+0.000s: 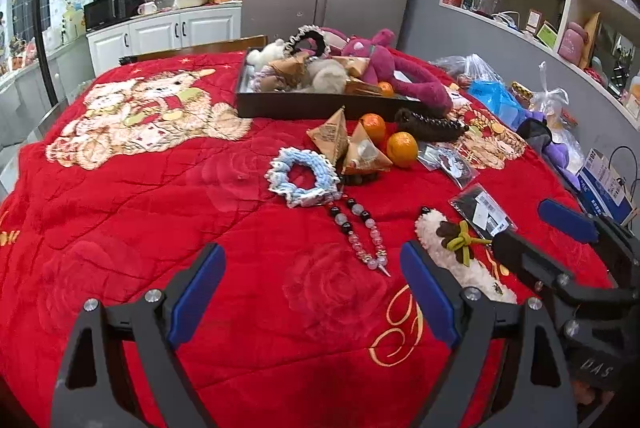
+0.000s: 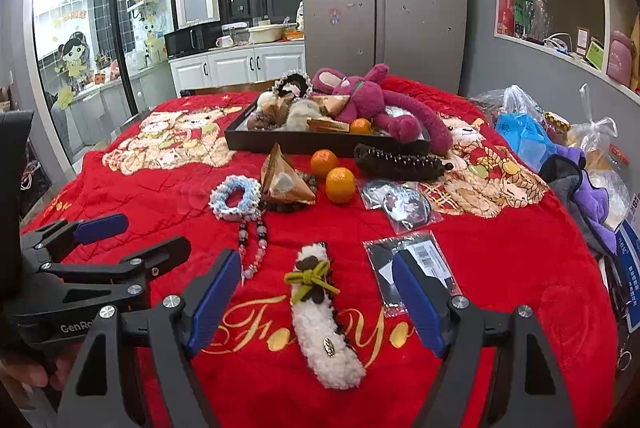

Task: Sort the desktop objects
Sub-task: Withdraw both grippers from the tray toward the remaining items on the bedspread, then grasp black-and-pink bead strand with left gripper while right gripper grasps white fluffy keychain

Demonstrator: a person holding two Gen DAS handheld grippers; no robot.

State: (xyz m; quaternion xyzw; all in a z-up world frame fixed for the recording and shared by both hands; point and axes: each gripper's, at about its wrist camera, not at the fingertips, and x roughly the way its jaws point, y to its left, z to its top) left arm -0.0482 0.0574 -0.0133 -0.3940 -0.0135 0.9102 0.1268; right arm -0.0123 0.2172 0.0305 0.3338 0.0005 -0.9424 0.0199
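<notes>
The fluffy clip (image 2: 320, 312) is framed between the spread, empty right gripper (image 2: 316, 304). The left gripper (image 1: 312, 300), also spread and empty, is held over bare blanket (image 1: 120, 207), beads (image 1: 360, 232) just beyond. Scrunchie (image 1: 302, 176), oranges (image 1: 402, 149) and packets (image 2: 416, 268) are strewn before the tray (image 1: 320, 103).

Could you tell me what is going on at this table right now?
A person holds two tools over a red blanket strewn with small items. The right tool hangs open over a fluffy white hair clip; the left tool is open near a bead bracelet. Neither holds anything. A black tray behind already contains toys.
</notes>
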